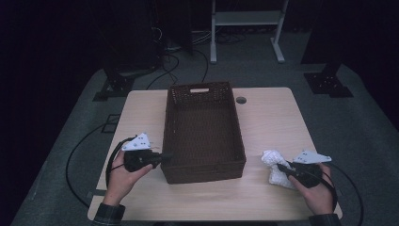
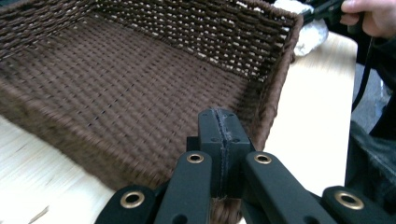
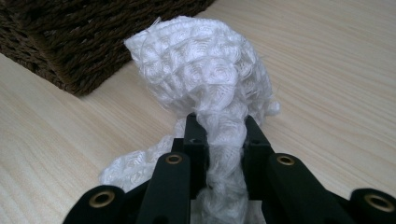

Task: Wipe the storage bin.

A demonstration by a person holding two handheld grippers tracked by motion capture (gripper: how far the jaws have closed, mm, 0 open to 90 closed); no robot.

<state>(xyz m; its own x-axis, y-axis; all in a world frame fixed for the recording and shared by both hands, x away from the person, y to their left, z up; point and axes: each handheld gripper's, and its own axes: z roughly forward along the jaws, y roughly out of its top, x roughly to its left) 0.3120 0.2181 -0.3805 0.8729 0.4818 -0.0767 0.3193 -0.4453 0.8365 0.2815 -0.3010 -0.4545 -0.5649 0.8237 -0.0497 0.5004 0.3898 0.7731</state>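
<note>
A dark brown woven basket (image 1: 203,172) stands empty in the middle of the wooden table (image 1: 273,117). My left gripper (image 1: 164,157) is at its near left wall, jaws shut with nothing seen between the pads. In the left gripper view those jaws (image 2: 222,128) hang over the basket's rim (image 2: 275,84) and look into it. A white waffle-textured cloth (image 1: 274,162) lies crumpled right of the basket. My right gripper (image 1: 283,167) is shut on it. In the right gripper view the cloth (image 3: 201,60) bulges out past the jaws (image 3: 219,126), which pinch a bunched fold.
The basket's near corner (image 3: 70,46) stands close to the cloth. A round cable hole (image 1: 241,100) sits in the table behind the basket. Cables (image 1: 84,141) trail off the table's left side. A white frame (image 1: 244,19) stands on the floor beyond.
</note>
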